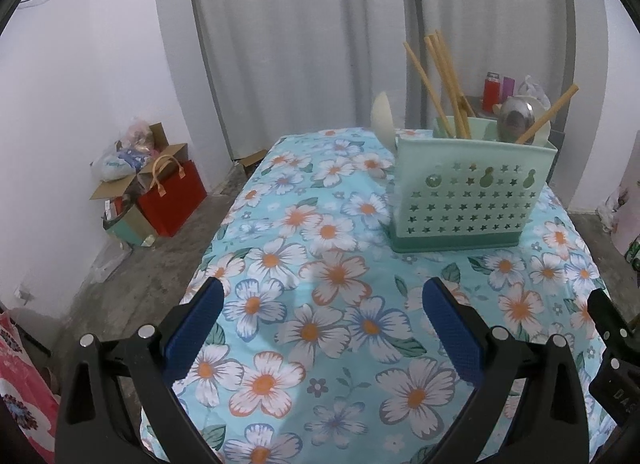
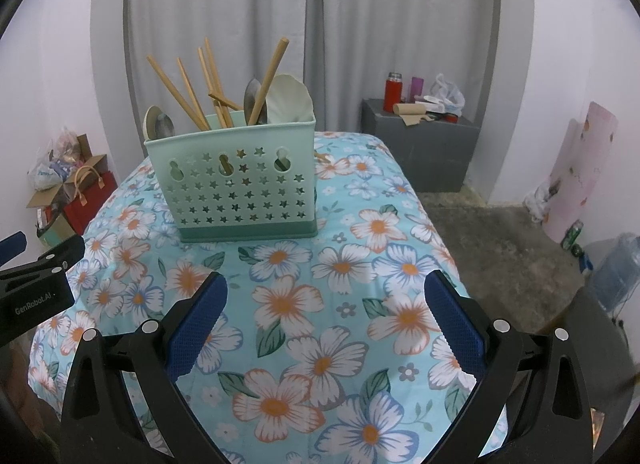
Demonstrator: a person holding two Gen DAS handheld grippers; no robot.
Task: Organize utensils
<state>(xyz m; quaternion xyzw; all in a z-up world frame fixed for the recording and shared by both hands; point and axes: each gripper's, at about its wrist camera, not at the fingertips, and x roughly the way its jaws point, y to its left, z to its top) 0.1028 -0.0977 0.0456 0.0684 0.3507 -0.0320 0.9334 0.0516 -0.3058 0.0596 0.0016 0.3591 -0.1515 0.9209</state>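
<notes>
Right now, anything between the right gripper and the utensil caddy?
Nothing but bare floral tablecloth. In the right wrist view the right gripper, jaws open, faces the green caddy across an uncluttered stretch of cloth.

I see the pale mint caddy (image 2: 240,180) standing upright on the far half of the floral cloth, its front wall punched with rows of star holes and 3 keyhole slots, over a darker green base band. In my right wrist view, wooden chopsticks (image 2: 192,92) lean at mixed angles out of the middle, roughly 5 or 6; I cannot count them exactly. A thicker wooden handle (image 2: 269,78) tilts right beside a metal spoon (image 2: 252,98) and a cream ladle (image 2: 290,98). At the caddy's left end stand 2 more spoon bowls, 1 cream (image 2: 151,120), 1 metal (image 2: 165,126). My left wrist view shows the same caddy (image 1: 468,200) to the right.
</notes>
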